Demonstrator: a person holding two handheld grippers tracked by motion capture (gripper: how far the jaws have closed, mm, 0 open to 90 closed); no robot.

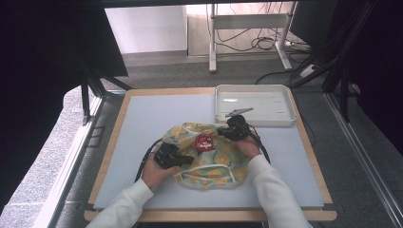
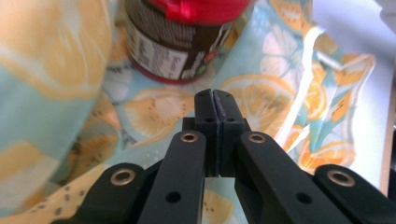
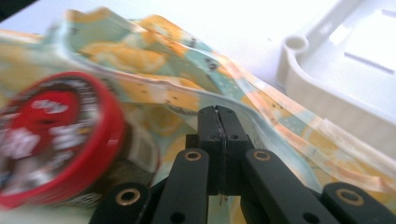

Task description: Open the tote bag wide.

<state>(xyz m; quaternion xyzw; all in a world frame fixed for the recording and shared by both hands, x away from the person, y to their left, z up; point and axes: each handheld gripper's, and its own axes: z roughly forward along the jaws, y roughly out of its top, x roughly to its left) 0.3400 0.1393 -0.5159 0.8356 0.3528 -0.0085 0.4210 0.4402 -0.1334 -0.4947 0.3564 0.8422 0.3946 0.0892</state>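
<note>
Closed left gripper (image 2: 217,95) faces the red-lidded jar's (image 2: 177,42) unreadable label.

Closed tongs (image 2: 217,100) over lemon-print cloth (image 2: 261,93), red-lidded jar (image 2: 180,42) beyond

A cloth (image 1: 209,159) lies on the table (image 1: 142,123), toward its near edge. A jar (image 1: 204,142) stands on the cloth's middle. A tray (image 1: 254,105) sits at the far right corner, behind the cloth.

Soft matt cloth (image 1: 209,161) printed with lemons; a jar (image 2: 173,51) with glossy red plastic lid (image 1: 204,142); smooth white plastic tray (image 1: 285,102); matt black plastic gripper (image 2: 217,100); wood-edged table (image 1: 114,137).
</note>
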